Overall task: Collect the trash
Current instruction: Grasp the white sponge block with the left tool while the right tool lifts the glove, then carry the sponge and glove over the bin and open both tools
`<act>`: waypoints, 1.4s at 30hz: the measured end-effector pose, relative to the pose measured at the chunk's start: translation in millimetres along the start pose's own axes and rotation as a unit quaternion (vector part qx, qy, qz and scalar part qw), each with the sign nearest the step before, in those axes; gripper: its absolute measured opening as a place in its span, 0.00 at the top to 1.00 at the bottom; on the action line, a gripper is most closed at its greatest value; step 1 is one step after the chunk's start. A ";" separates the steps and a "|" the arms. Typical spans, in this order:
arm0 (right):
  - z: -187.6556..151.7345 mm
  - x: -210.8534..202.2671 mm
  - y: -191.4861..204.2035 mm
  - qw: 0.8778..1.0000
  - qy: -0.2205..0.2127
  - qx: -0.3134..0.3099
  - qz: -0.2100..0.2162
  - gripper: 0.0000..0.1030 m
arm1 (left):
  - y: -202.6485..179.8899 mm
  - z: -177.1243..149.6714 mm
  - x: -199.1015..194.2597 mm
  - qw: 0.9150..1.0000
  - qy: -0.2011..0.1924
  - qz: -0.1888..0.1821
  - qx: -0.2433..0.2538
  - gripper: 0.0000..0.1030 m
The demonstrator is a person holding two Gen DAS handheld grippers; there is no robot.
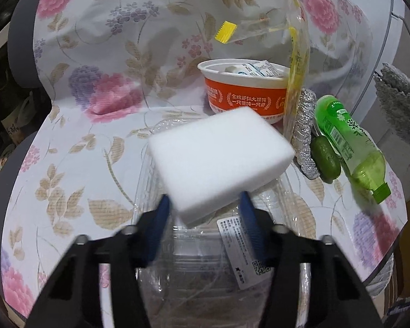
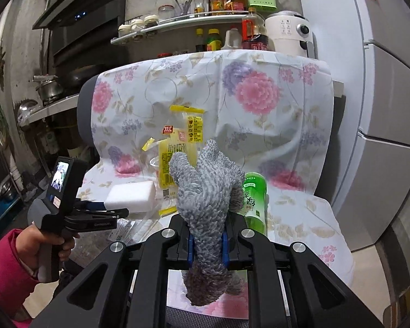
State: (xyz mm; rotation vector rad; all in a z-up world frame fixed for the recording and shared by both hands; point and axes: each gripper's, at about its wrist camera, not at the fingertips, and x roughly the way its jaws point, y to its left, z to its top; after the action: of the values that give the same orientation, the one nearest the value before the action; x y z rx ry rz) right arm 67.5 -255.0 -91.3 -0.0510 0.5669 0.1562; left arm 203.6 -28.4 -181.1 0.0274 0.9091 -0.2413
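Note:
My left gripper (image 1: 205, 205) is shut on a white sponge block (image 1: 218, 161) and holds it above a clear plastic container (image 1: 205, 273) on the flowered chair seat. It also shows in the right wrist view (image 2: 131, 195). My right gripper (image 2: 207, 242) is shut on a grey knitted cloth (image 2: 207, 199), held upright over the seat; the cloth's edge shows in the left wrist view (image 1: 399, 109). An orange paper bowl (image 1: 243, 93) holds wrappers. A green bottle (image 1: 350, 147) lies beside a silver scrubber (image 1: 303, 139) and a green object (image 1: 325, 158).
A yellow-printed plastic bag (image 1: 295, 63) leans on the chair back (image 2: 205, 95), which is covered with a flowered cloth. A refrigerator (image 2: 382, 109) stands at the right. Shelves with bottles (image 2: 218, 2) and a stove area (image 2: 54, 87) lie behind.

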 end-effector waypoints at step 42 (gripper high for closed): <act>-120.6 -204.0 -142.8 0.954 -0.033 0.153 -0.258 0.85 | -314.1 -86.3 -125.5 0.916 -0.093 -0.301 0.247 0.72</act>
State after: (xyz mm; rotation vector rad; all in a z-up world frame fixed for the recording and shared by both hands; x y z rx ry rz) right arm -143.3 -434.1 -82.4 0.1077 0.4898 -0.4379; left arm -6.3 -298.5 -111.3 0.1907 0.6244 -1.0323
